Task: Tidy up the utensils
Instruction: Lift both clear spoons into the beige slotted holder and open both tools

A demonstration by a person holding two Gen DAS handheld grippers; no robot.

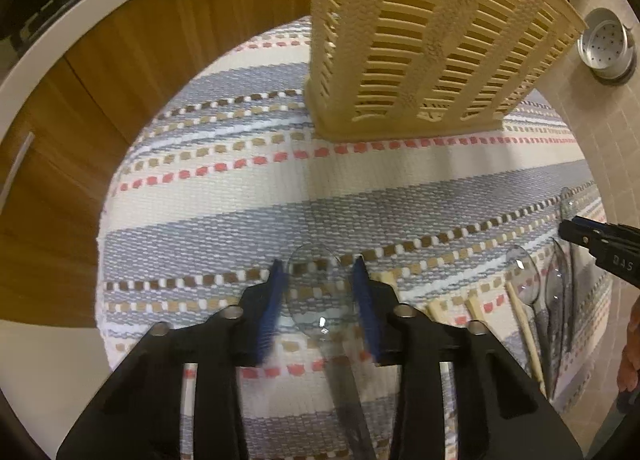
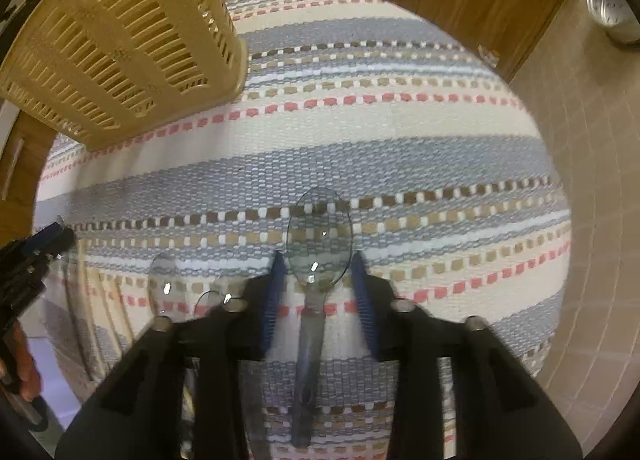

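A beige slotted utensil basket point(image 1: 432, 40) stands on a striped woven mat point(image 1: 248, 188); it also shows at the upper left in the right wrist view point(image 2: 116, 40). My left gripper point(image 1: 320, 280) is open, its blue pads either side of a clear plastic spoon point(image 1: 316, 292) lying on the mat. My right gripper point(image 2: 318, 272) is open, its pads either side of another clear plastic spoon point(image 2: 318, 236) on the mat. More clear spoons point(image 1: 524, 276) and wooden chopsticks point(image 1: 524, 336) lie to the right of the left gripper.
Wooden cabinet fronts point(image 1: 120, 60) curve behind the mat. A metal strainer point(image 1: 608, 48) sits on the tiled floor point(image 2: 592, 180) at the right. The right gripper's tip point(image 1: 592, 244) shows at the left view's right edge, the left gripper point(image 2: 36, 252) at the right view's left edge.
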